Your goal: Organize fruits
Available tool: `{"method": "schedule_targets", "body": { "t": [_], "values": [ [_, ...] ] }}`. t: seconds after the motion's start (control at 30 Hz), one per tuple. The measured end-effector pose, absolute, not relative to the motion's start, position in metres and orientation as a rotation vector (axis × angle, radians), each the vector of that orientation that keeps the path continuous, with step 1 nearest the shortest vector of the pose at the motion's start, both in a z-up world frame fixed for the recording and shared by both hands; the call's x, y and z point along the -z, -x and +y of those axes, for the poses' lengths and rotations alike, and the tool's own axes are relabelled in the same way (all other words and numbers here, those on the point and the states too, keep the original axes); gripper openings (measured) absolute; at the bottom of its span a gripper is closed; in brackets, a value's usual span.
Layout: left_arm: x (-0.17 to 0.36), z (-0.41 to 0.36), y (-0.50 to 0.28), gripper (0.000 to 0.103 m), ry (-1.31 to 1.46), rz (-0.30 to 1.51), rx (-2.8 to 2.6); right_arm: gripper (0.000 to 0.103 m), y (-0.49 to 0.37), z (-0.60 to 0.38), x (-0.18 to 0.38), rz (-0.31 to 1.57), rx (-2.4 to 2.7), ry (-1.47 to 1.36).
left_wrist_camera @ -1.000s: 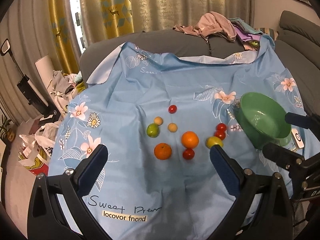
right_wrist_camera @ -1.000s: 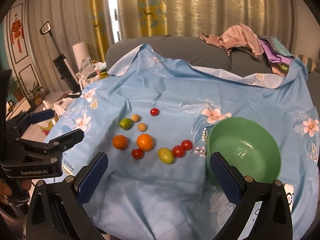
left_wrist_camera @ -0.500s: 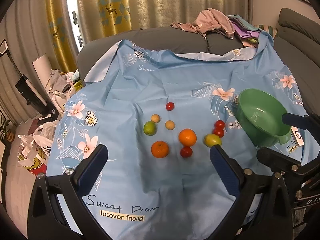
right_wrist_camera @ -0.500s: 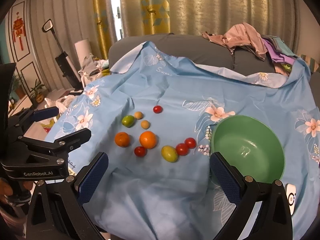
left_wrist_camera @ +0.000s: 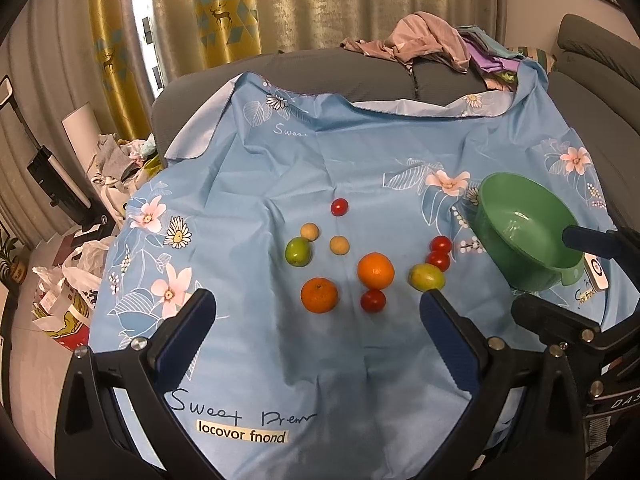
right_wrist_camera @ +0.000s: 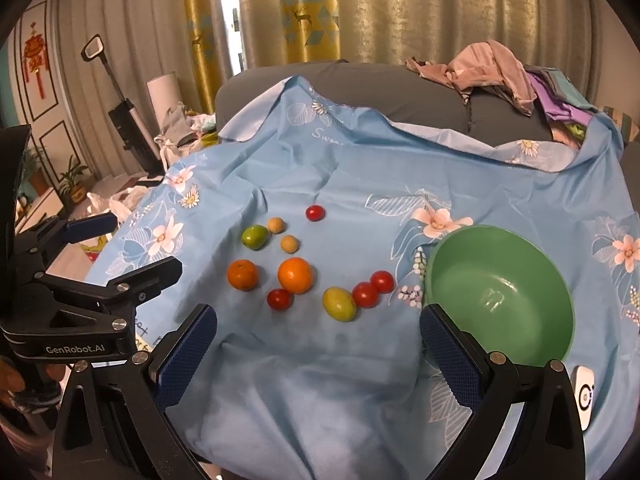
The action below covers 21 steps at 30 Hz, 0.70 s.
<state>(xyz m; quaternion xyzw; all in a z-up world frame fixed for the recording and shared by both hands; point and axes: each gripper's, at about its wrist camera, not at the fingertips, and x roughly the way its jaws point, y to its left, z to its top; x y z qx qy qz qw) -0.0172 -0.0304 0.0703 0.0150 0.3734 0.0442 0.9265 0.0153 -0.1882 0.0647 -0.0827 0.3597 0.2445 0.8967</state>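
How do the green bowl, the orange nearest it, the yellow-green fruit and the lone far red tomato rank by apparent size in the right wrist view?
1. green bowl
2. orange
3. yellow-green fruit
4. red tomato, though it lies farthest, which shrinks it.

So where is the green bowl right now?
The green bowl sits empty on the blue cloth at the right of both views, just right of the two red tomatoes.

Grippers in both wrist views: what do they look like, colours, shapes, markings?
Both are alike. The left gripper and right gripper have black angular frames with silver screws and two fingers faced with dark blue textured pads. The right wrist view shows white "GenRobot.AI" lettering on the left gripper's body. No cables or sleeves are visible.
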Motion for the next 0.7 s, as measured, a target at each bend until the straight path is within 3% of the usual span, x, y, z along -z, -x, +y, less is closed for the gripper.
{"method": "schedule_targets", "body": {
  "t": [0.7],
  "values": [
    [-0.048, -0.025, 0.001, 0.102, 0.019, 0.835, -0.044, 0.102, -0.028, -0.188, -0.047, 0.797, -0.501, 0.165]
  ]
}}
